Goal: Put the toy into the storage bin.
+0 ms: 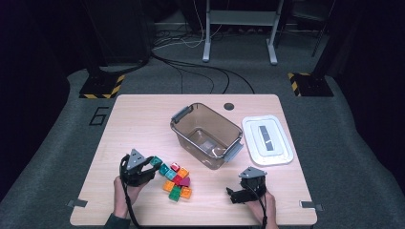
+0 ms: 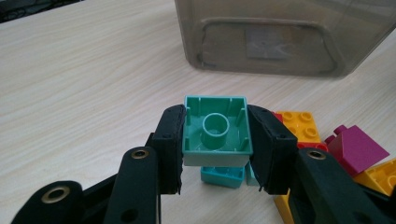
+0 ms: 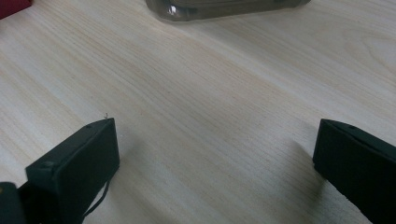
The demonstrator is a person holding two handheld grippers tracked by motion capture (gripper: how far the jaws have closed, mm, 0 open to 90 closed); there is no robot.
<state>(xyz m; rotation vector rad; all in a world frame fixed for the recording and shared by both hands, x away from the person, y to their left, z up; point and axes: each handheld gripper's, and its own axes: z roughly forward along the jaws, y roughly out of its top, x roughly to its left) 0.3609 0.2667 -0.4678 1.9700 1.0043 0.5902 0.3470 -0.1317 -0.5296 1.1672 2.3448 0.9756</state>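
Teal brick (image 2: 215,135) sits clamped in the left tool (image 2: 215,149) near the desk's (image 1: 138,119) front-left edge, above the loose bricks (image 1: 176,183). Right tool (image 3: 215,158) gapes wide, holding nothing. Farther back, the clear bin (image 1: 188,121) stands empty, its white lid (image 1: 267,139) beside it.

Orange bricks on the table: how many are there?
3, all in the brick pile left of the bin: one at its far edge, one on its left, one at the near edge. Others may be hidden.
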